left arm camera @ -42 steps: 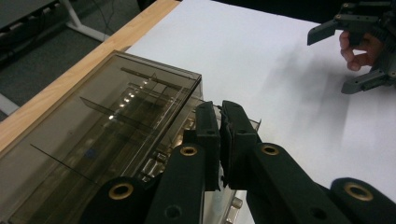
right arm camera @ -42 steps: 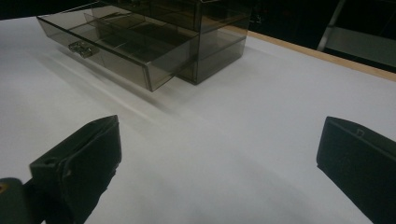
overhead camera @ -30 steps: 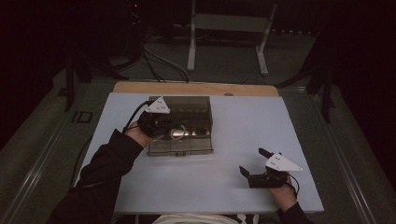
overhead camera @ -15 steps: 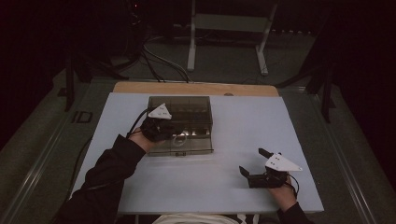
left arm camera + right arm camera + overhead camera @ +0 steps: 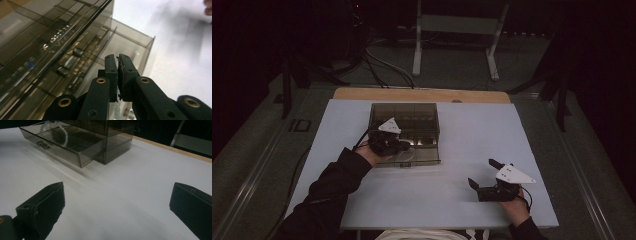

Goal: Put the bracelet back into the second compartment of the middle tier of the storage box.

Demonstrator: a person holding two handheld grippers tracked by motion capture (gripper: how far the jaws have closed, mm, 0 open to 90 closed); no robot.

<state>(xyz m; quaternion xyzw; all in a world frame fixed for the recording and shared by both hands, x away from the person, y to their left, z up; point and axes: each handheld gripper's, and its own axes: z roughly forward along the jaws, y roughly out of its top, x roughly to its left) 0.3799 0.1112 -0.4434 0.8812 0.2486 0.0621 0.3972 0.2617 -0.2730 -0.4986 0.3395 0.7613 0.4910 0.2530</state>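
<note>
A smoked clear drawer box (image 5: 404,116) stands at the back left of the white table, its bottom drawer (image 5: 424,159) pulled out toward me. My left gripper (image 5: 405,145) hangs low over that drawer; in the left gripper view its jaws (image 5: 118,57) are pressed together. A pale bead bracelet (image 5: 65,135) stands up as a loop out of the drawer, its top at the gripper, so the jaws appear shut on it. My right gripper (image 5: 482,173) rests near the table's front right, its jaws (image 5: 117,195) wide apart with nothing between them.
Small metal items (image 5: 78,52) lie in the box's upper compartments. The wooden table edge (image 5: 422,95) runs behind the box. Cables and a stand's legs (image 5: 417,45) are on the floor beyond. Bare white tabletop (image 5: 447,195) lies between box and right gripper.
My left hand has sunk lower and come a little nearer, down onto the open drawer. The right hand and its gripper have stayed put.
</note>
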